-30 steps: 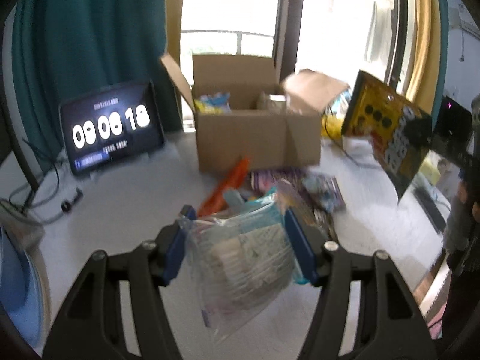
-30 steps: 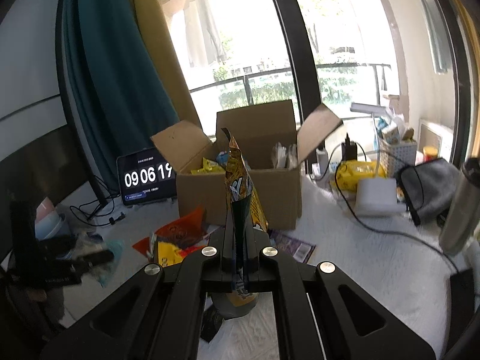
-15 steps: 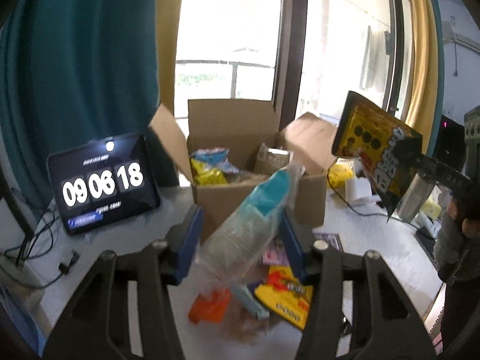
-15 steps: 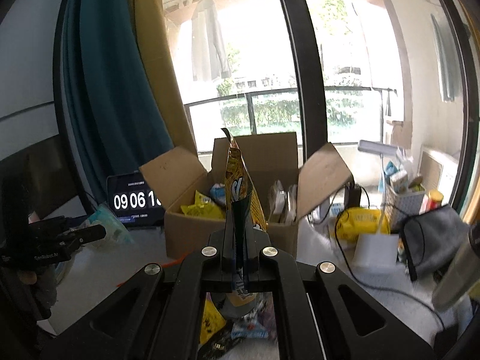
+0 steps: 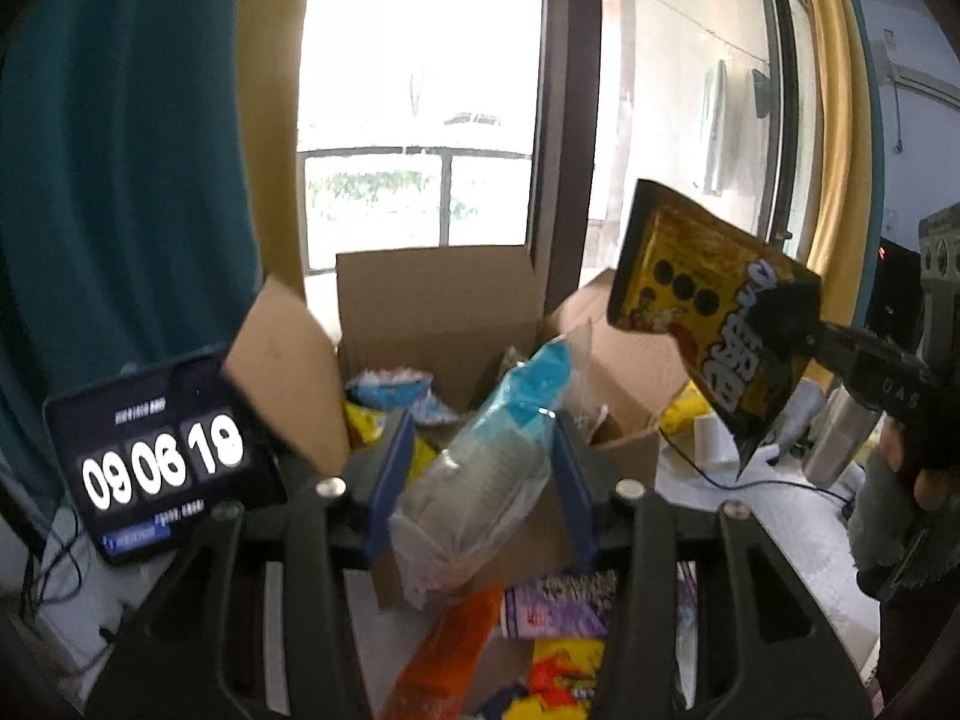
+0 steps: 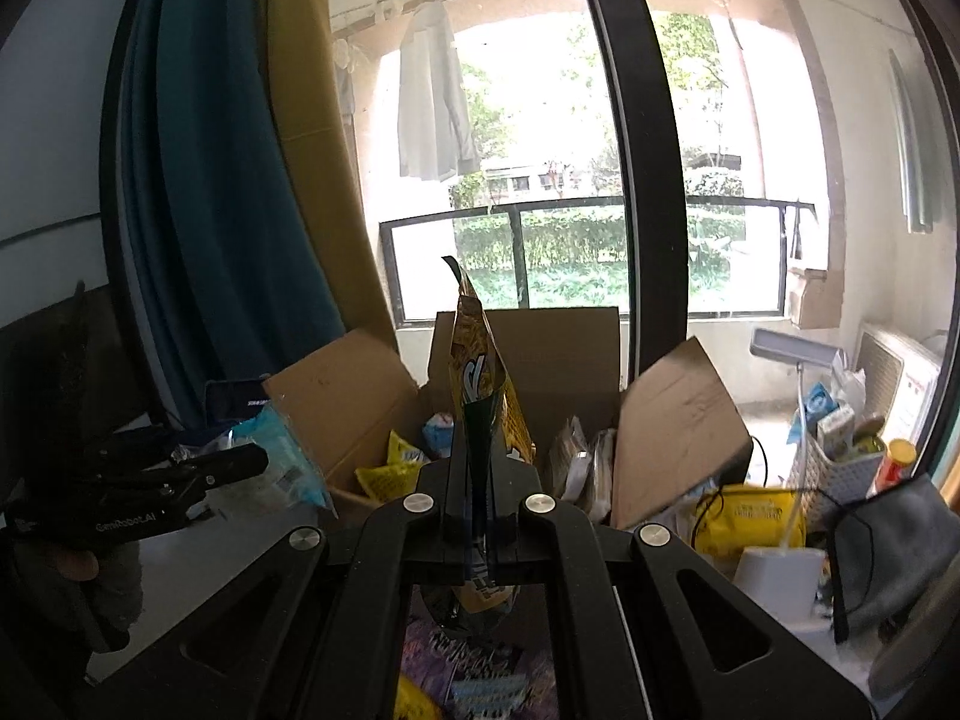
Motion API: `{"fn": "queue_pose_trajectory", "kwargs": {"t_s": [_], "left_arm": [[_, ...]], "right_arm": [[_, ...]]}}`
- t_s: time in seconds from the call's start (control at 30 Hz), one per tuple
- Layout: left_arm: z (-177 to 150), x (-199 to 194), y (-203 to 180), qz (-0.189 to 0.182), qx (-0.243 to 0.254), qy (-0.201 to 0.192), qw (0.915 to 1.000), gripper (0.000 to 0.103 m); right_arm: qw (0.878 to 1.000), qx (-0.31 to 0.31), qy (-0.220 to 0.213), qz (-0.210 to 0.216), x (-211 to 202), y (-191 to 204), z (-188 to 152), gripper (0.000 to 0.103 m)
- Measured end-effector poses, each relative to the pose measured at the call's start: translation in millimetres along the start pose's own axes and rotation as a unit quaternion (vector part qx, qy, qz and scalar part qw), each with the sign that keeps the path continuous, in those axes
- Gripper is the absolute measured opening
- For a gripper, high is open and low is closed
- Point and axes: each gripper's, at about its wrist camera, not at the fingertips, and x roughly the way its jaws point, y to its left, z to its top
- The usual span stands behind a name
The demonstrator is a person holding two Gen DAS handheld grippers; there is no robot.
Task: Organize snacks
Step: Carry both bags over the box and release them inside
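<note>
The left gripper [image 5: 483, 468] is clamping a clear blue-topped packet [image 5: 486, 468], and the right gripper [image 6: 480, 531] is pinching a yellow snack bag [image 6: 480, 384] upright. Both are hanging before the open cardboard box [image 6: 558, 360], directly ahead; the left appears nearer.

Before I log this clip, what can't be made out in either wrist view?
- Cardboard box floor, both views: hidden by snacks and flaps.
- Clear snack bag contents, left wrist view: blurred, label unreadable.
- Yellow snack bag, right wrist view: edge-on, its foot behind the right hand-held gripper.
- Loose snacks on the table, both views: cut off by gripper bodies and the frame edge.
- Tablet clock, right wrist view: digits behind the left hand-held gripper.
</note>
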Motion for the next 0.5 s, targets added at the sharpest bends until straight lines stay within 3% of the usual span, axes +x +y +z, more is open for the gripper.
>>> {"fn": "queue_pose_trajectory", "kwargs": {"t_s": [0.2, 0.37, 0.5], "left_arm": [[18.1, 24.8, 3.0, 0.009, 0.012, -0.025, 0.9996, 0.047], [23.1, 64.4, 12.7, 0.006, -0.005, -0.030, 0.9995, 0.047], [24.0, 115.7, 24.2, 0.009, -0.024, 0.012, 0.9996, 0.049]], "right_arm": [[1.000, -0.007, -0.012, -0.004, 26.5, -11.3, 15.9, 0.003], [1.000, -0.007, -0.011, -0.008, 54.7, -22.2, 19.8, 0.003], [1.000, -0.002, 0.006, -0.009, 91.0, -31.5, 18.7, 0.003]]}}
